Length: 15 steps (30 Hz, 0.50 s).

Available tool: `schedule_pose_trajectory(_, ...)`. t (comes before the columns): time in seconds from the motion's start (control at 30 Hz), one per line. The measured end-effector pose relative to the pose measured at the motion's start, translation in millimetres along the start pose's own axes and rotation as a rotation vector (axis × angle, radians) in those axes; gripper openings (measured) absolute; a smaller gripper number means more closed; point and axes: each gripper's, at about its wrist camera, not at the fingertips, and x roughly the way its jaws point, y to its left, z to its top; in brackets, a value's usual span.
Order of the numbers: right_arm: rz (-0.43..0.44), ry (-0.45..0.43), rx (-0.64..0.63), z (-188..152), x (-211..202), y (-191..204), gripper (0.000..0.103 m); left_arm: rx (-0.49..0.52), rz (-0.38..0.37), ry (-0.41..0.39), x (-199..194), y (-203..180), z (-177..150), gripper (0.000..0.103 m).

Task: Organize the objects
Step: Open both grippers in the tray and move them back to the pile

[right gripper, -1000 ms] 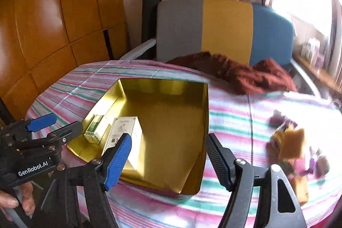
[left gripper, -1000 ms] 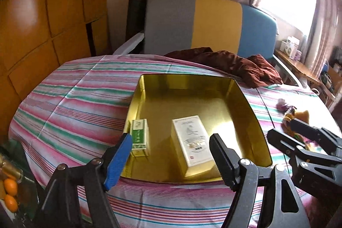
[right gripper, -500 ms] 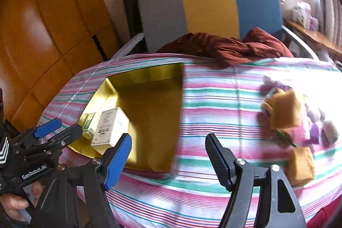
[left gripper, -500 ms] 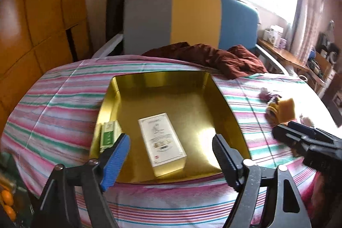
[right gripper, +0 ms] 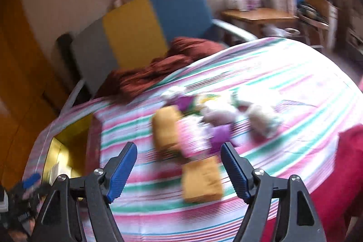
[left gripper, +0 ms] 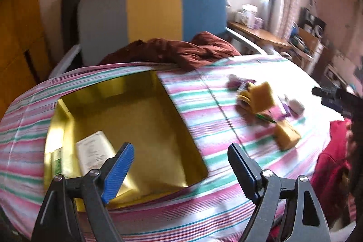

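A gold tray lies on the striped tablecloth and holds a white box and a small green box. To its right lies a blurred pile of small objects, with mustard-yellow pieces, purple ones and pale ones. My left gripper is open and empty above the tray's near right corner. My right gripper is open and empty, hovering over the near side of the pile. The tray's edge shows at the left of the right wrist view.
A dark red cloth lies at the table's far edge before a grey, yellow and blue chair back. A red garment is at the near right. A wooden side table stands by the window.
Both grippers swung to the right. The tray moved left in both views and the pile of small objects came under the right gripper. Both stayed open.
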Motion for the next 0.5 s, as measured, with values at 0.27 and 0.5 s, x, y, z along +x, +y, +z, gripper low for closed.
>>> schedule_pose_trajectory(0.27, 0.000, 0.036, 0.105, -4.2, 16.1, -35.2, 0.078, 0.031, -0.134, 0.069, 36.7, -44.2, 19.4, 0.078)
schedule_pose_trajectory(0.5, 0.060, 0.052, 0.181, -7.5, 20.2, -48.1, 0.079, -0.004, -0.239, 0.080, 66.7, -73.2, 47.3, 0.078)
